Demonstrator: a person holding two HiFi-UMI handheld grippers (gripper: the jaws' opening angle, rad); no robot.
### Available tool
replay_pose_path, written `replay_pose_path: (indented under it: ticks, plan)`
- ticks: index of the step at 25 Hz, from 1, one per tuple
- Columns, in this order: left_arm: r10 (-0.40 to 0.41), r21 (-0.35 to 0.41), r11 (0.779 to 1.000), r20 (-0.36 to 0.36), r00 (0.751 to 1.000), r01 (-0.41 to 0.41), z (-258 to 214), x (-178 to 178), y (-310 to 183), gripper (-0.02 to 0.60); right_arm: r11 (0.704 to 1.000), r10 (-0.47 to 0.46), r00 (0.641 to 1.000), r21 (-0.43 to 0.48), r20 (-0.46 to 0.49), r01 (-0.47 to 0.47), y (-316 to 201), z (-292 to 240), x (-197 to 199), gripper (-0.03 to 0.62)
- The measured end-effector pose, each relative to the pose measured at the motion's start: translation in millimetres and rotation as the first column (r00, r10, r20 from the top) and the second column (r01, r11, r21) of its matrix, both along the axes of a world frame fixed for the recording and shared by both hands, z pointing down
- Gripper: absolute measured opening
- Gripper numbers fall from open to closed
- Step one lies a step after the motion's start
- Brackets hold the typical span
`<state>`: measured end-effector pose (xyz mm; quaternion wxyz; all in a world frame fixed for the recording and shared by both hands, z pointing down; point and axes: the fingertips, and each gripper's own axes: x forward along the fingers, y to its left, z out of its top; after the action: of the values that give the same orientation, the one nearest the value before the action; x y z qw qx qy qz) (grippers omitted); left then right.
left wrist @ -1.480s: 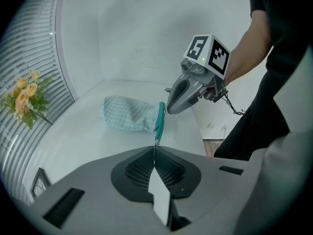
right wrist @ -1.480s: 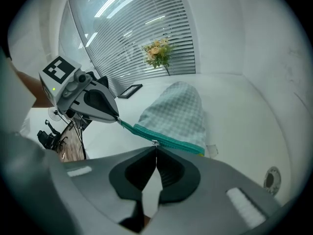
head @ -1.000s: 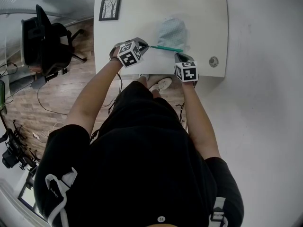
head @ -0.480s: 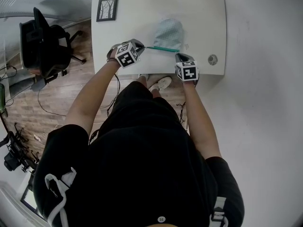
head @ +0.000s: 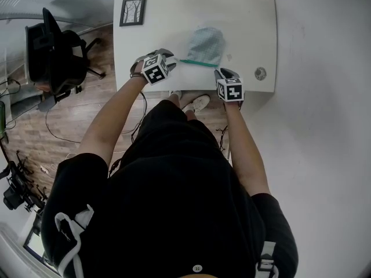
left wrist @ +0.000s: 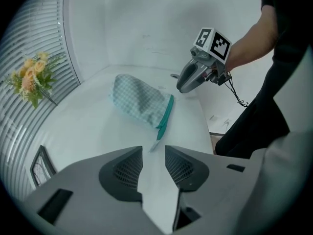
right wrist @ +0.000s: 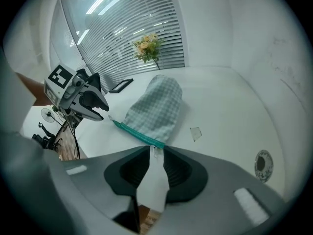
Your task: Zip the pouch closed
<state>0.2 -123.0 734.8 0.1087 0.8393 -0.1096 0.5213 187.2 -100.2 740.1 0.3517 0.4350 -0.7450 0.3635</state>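
Note:
A pale checked pouch (head: 204,42) lies on the white table (head: 156,22), its teal zipper (head: 199,63) along the near side. My left gripper (head: 173,60) sits at the zipper's left end with its jaws opening. In the left gripper view the tape's tip (left wrist: 155,145) lies just ahead of the left gripper (left wrist: 153,153), untouched. My right gripper (head: 221,72) is at the zipper's right end, jaws opening too. There the small white pull (right wrist: 155,151) lies between the tips of the right gripper (right wrist: 156,156), and the pads stand off it.
A framed picture (head: 133,10) lies at the table's far left, and flowers (right wrist: 146,45) stand by the blinds. A round grommet (head: 260,73) is set in the table right of the right gripper. A small clear square (right wrist: 195,132) lies beside the pouch. An office chair (head: 55,48) stands to the left.
Both grippers held the zipper taut between them; now both jaws have parted and the pouch rests loose on the table. The left gripper has sunk a little.

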Motion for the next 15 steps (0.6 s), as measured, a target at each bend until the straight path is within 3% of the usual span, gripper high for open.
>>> replay_pose_path:
  ticks: [5, 9, 15]
  plan:
    - [-0.049, 0.037, 0.998, -0.052, 0.997, 0.051, -25.8, 2.1, -7.0, 0.149, 0.999, 0.012, 1.0, 0.043, 0.017, -0.013, -7.4, -21.5, 4.5, 0.1]
    - [-0.101, 0.075, 0.991, -0.155, 0.983, 0.114, -62.7, 13.7, -12.6, 0.149, 0.992, 0.007, 0.998, 0.127, 0.064, -0.015, -18.4, -53.8, -0.4, 0.1]
    - [-0.173, 0.127, 0.967, -0.31, 0.935, 0.221, -122.2, 24.2, -23.6, 0.149, 0.937, -0.036, 0.977, 0.348, 0.21, -0.04, -36.3, -126.8, -8.8, 0.11]
